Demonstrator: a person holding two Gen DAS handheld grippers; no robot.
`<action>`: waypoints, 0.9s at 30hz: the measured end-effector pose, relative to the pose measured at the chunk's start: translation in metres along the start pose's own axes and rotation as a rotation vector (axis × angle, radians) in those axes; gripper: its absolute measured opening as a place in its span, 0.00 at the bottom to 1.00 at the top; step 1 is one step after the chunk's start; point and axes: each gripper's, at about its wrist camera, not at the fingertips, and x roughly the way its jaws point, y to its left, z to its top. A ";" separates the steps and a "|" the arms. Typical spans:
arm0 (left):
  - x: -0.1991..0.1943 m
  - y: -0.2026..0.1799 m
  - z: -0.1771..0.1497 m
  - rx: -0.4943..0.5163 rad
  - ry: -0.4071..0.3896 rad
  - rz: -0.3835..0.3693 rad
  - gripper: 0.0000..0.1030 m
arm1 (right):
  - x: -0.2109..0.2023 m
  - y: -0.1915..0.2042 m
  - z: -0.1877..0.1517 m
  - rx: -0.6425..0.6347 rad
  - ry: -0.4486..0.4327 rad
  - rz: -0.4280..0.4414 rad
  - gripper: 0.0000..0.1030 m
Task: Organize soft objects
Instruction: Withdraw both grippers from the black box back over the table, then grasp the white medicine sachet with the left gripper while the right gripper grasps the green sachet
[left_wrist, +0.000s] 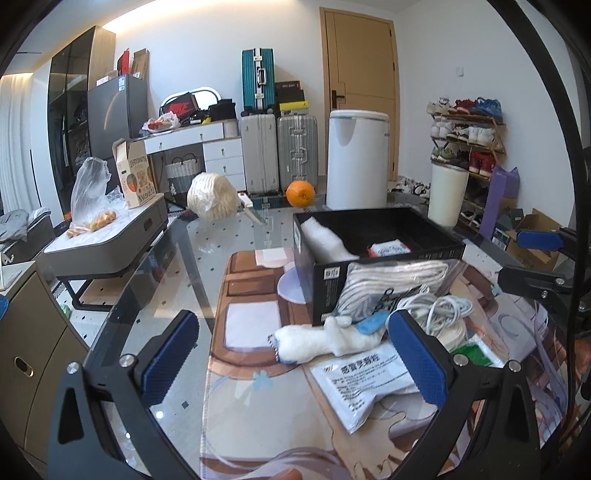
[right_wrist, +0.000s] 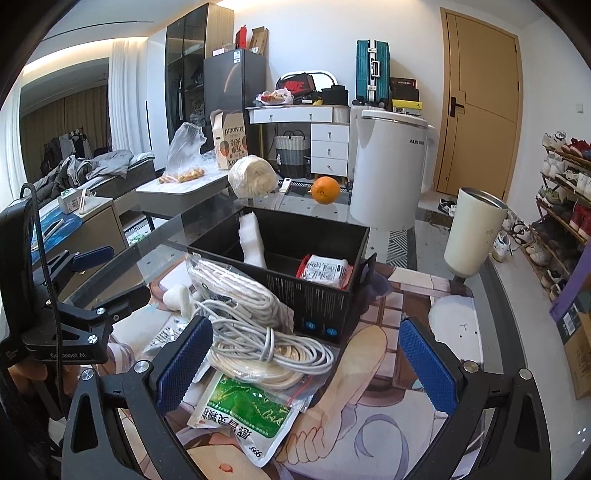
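Two low wrist views across our table

We look forward from close above the mat; both views share the black box (left_wrist: 376, 254) (right_wrist: 295, 258), orange (left_wrist: 300, 194) (right_wrist: 325, 189) and far wall.

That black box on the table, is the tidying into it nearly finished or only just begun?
Barely begun. The black box already holds a white fluffy piece and a red-edged packet. Nothing is in hand: the left claw and the right claw are both open. Left outside are the white plush toy, bagged rope, cable coil and green packet.
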 end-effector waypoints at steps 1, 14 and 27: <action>0.000 0.001 -0.002 0.002 0.011 0.004 1.00 | 0.001 0.000 -0.001 0.000 0.006 -0.002 0.99; 0.007 -0.004 -0.011 0.029 0.073 -0.013 1.00 | 0.015 0.003 -0.026 0.018 0.110 0.008 0.99; 0.008 -0.012 -0.023 0.038 0.121 -0.002 1.00 | 0.036 0.026 -0.053 0.013 0.221 0.061 0.99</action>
